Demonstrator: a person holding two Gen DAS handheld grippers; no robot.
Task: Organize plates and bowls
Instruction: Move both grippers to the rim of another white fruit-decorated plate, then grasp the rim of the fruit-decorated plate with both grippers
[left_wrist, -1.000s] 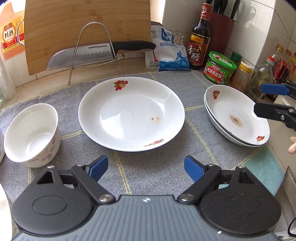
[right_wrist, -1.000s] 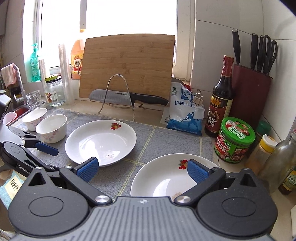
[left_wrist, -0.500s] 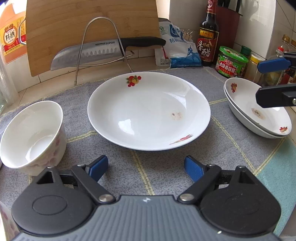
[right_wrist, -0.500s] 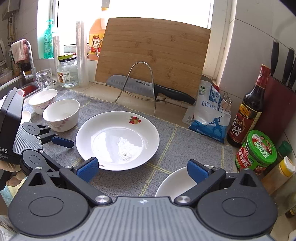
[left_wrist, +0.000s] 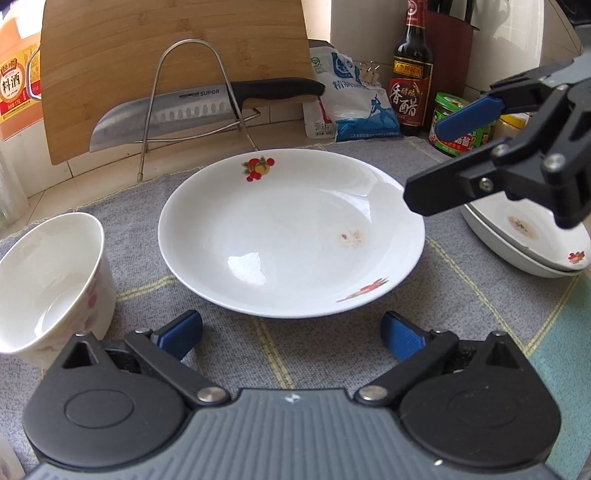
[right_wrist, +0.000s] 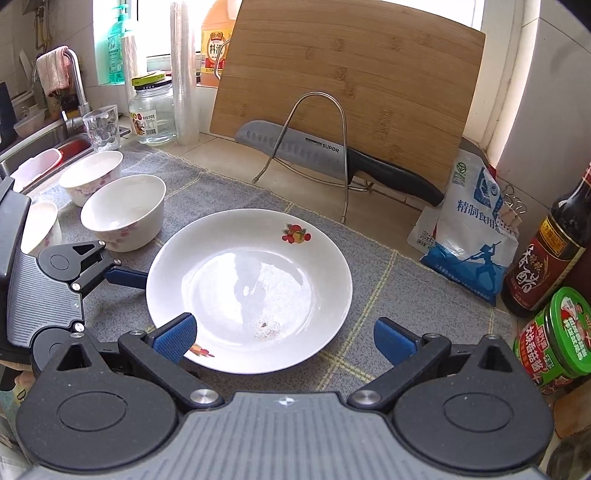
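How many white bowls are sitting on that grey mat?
3 in the right wrist view, all left of the big plate: the nearest bowl, one behind it, and one partly hidden by the left gripper. More may sit out of frame.

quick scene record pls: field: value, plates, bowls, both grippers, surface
surface: grey cloth mat on kitchen counter
single plate: white plate, mid-mat, empty, small brown speck
stack: stacked plates, two, to its right in the left wrist view
bowls: three; nearest bowl, upright
left gripper: jaws just opened, nothing between them, near plate's front rim
right gripper: open, plate rim between its jaws, not clamped
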